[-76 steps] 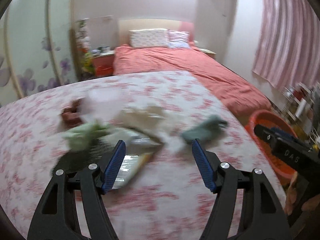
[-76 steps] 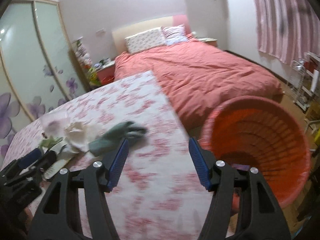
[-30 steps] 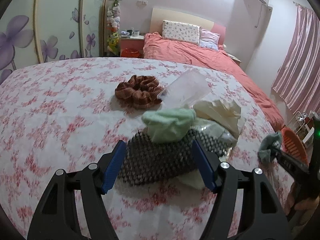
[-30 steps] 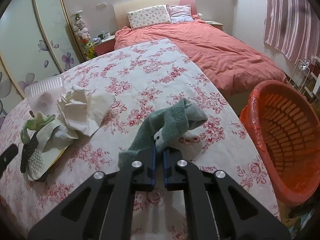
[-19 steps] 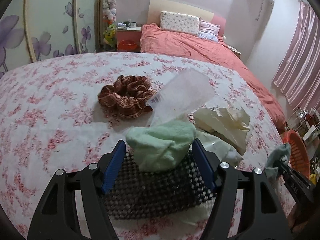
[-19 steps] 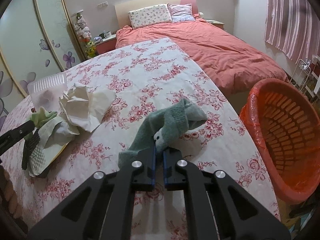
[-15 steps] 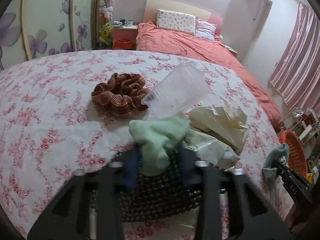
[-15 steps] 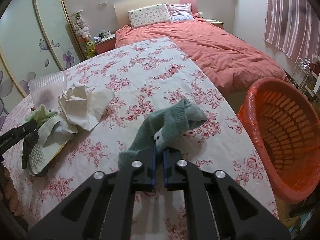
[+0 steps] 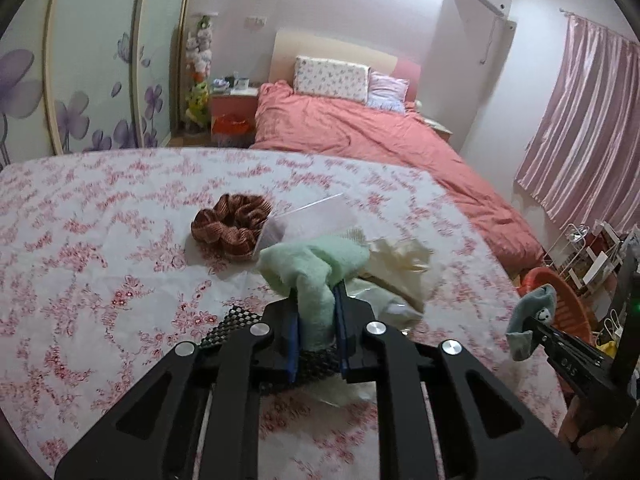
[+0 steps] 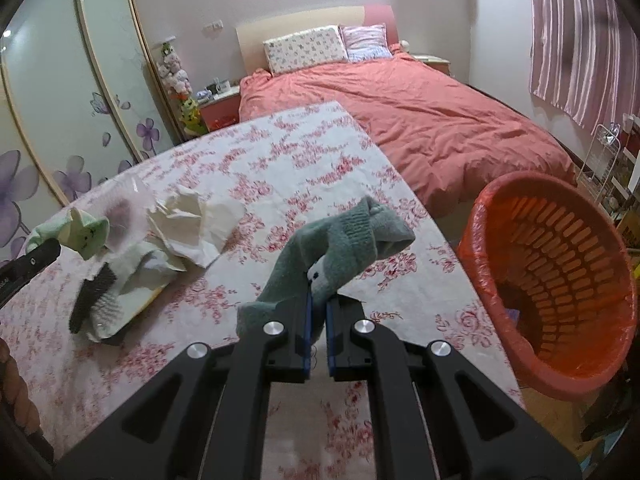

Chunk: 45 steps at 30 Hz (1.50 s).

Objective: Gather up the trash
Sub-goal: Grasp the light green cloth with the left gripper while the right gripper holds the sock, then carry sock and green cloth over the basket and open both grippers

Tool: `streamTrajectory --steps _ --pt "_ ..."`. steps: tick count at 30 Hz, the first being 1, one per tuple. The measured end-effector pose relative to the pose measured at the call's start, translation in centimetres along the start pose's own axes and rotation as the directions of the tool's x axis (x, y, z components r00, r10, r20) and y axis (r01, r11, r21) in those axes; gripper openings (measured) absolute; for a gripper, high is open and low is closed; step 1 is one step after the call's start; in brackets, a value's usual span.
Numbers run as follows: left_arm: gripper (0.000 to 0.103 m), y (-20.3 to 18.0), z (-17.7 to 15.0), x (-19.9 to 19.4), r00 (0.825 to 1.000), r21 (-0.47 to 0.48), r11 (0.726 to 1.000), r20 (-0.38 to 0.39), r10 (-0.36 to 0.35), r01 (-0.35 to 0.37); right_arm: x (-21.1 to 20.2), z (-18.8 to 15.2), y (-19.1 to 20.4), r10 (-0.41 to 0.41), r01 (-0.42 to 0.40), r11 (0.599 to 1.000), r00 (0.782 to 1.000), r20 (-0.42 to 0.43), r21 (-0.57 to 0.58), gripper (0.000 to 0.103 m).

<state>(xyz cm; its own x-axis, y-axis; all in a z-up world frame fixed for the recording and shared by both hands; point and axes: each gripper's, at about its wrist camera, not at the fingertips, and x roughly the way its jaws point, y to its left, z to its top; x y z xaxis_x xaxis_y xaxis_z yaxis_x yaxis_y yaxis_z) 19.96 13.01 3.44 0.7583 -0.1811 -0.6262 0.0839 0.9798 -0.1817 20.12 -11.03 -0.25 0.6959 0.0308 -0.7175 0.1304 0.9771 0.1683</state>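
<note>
1. The left claw (image 9: 316, 328) is clamped on a pale green sock (image 9: 312, 276), which bunches up between and above its blue pads, lifted clear of the floral worktop (image 9: 100, 248).
2. The right claw (image 10: 317, 320) is pinched shut on a grey-green sock (image 10: 344, 248); the sock drapes over both sides of the pads and hangs above the worktop, left of the orange basket (image 10: 560, 280).
3. The orange basket stands off the worktop's right edge, lined with an orange bag, with something dark at its bottom that is too small to make out.
4. Left on the worktop just ahead of the left claw: one brown scrunchie (image 9: 232, 228), one clear plastic container (image 9: 316, 220) touching it, one crumpled cream paper (image 9: 400, 268), and one black mesh piece (image 9: 228, 328) under the claw.
5. From the right wrist view, a dark brush (image 10: 94, 296) lies on a crumpled wrapper beside the paper.
6. The right claw's arm bears small white characters, seemingly "0A5"; no other writing is legible.
7. Socks counted: two, one per claw.
</note>
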Motion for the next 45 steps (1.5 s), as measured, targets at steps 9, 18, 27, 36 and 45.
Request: streamTrajectory --steps 9,18,27,36,45 --pt "0.014 -4.3 0.0 -3.1 0.996 0.055 0.996 0.052 -0.072 0.07 -5.4 0.0 -1.3 0.023 -0.023 1.0 0.995 0.1 -0.008 0.007" --pt "0.014 -10.2 -0.5 -3.4 0.978 0.109 0.975 0.051 -0.2 0.194 -9.9 -0.4 -4.4 -0.037 0.038 0.999 0.979 0.199 0.004 0.007" --pt "0.014 -16.6 -1.5 -1.9 0.948 0.163 0.935 0.005 -0.319 0.314 -12.7 -0.4 -9.1 -0.14 0.128 0.99 0.952 0.273 0.061 0.006" --pt "0.014 -20.9 -2.3 -0.2 0.92 0.195 0.899 -0.052 -0.39 0.392 -12.5 -0.6 -14.4 -0.21 0.175 0.973 0.944 0.255 0.151 0.007" --pt "0.014 -23.9 -3.0 0.8 0.89 0.206 0.866 -0.095 -0.445 0.455 -11.4 -0.7 -16.7 -0.23 0.185 0.963 0.943 0.24 0.198 0.007"
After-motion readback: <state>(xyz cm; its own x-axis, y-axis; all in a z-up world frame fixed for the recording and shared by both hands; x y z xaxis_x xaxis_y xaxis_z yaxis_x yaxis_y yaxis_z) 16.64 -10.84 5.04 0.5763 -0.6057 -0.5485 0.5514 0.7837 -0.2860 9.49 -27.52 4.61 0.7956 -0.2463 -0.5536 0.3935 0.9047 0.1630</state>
